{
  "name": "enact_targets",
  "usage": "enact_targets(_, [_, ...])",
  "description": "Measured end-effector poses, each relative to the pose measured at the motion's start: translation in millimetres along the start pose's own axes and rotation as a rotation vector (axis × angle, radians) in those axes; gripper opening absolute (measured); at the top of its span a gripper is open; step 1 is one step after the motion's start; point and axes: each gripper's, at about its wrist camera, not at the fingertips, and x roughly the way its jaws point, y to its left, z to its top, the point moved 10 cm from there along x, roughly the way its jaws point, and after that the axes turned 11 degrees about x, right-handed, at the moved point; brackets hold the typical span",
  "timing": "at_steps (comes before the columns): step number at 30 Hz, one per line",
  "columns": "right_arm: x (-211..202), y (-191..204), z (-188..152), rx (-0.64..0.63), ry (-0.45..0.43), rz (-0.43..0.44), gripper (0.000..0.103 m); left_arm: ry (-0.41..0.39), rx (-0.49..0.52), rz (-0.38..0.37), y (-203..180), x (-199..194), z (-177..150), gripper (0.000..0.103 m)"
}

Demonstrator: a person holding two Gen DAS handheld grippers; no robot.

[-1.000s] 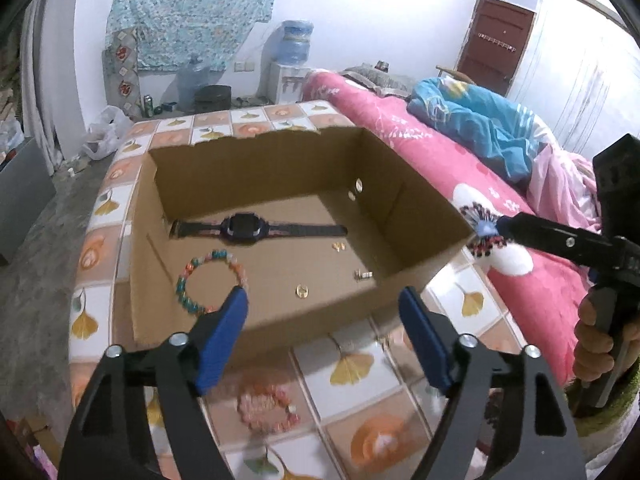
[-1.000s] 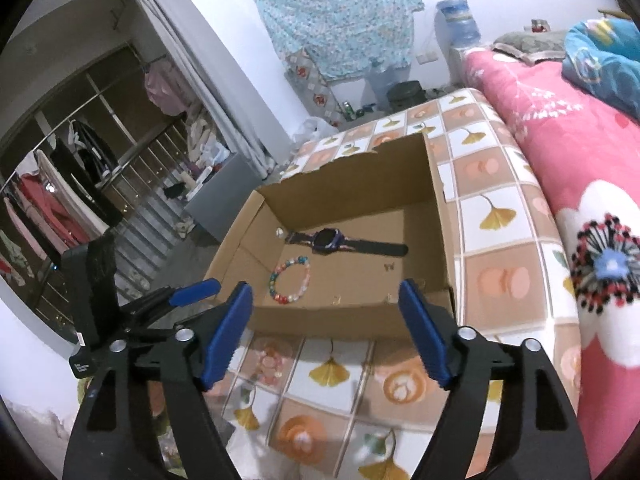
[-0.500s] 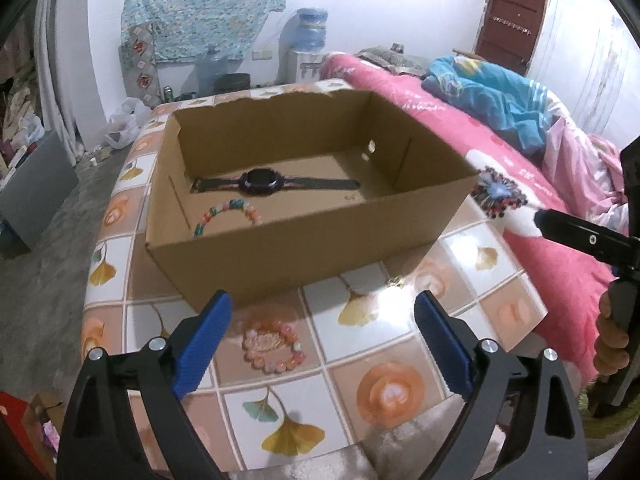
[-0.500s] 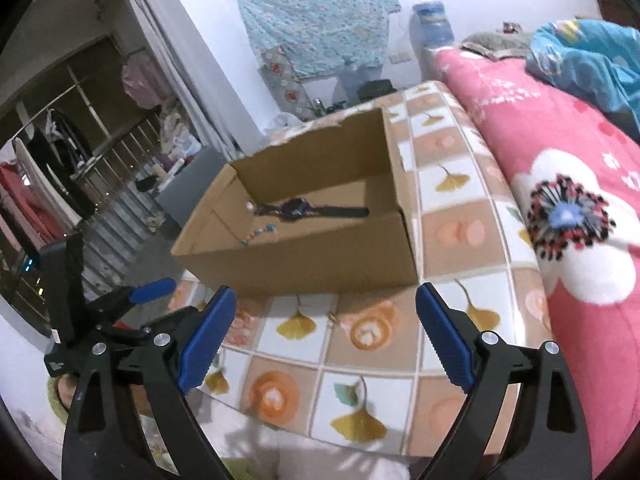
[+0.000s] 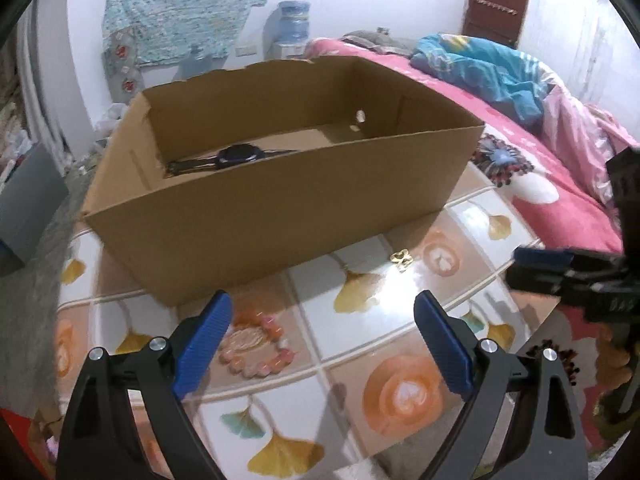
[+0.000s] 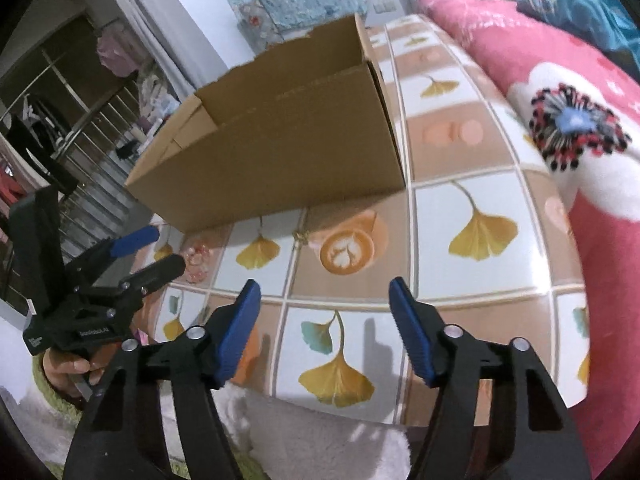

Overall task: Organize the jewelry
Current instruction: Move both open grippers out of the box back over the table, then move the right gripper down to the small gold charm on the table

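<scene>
A brown cardboard box (image 5: 280, 196) stands on the tiled table; a dark watch (image 5: 236, 155) lies inside it. A pink bead bracelet (image 5: 256, 346) lies on the table in front of the box, just ahead of my left gripper (image 5: 322, 340), which is open and empty. A small gold piece (image 5: 401, 258) lies on the tiles near the box's right end. My right gripper (image 6: 324, 324) is open and empty, low over the table's front edge. In the right wrist view the box (image 6: 280, 148), bracelet (image 6: 196, 260) and gold piece (image 6: 300, 236) show ahead.
The table (image 6: 480, 272) has a ginkgo-leaf tile pattern. A pink floral bed (image 5: 540, 168) with a blue blanket lies to the right. A water dispenser (image 5: 294, 28) stands at the far wall. Clothes racks (image 6: 60, 120) are on the left.
Both grippers have pulled back from over the box and dropped low toward the table's front edge. The box's inside is now mostly hidden by its front wall. Both stay open.
</scene>
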Motion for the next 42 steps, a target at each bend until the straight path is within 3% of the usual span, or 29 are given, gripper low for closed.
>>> enact_targets(8, [11.9,-4.2,-7.1,-0.005,-0.002,-0.027,0.047,0.019,-0.002,-0.082,-12.4,37.8,10.0,0.051])
enact_targets(17, [25.7,-6.4,-9.6,-0.023,0.018,-0.039,0.045,0.090,0.041,-0.053,-16.0,74.0,8.0,0.030])
enact_targets(27, [31.9,-6.1,-7.1,-0.040,0.016,-0.041,0.044,0.086,0.127,0.018,-21.1,83.9,12.8,0.023])
enact_targets(31, [31.6,-7.9,-7.0,-0.042,0.013,-0.044,0.043,0.081,0.135,0.021,-22.5,83.6,13.7,0.007])
enact_targets(42, [17.2,-5.8,-5.8,-0.058,-0.014,-0.037,0.041,0.066,0.084,-0.040,-18.0,63.9,-5.9,0.004])
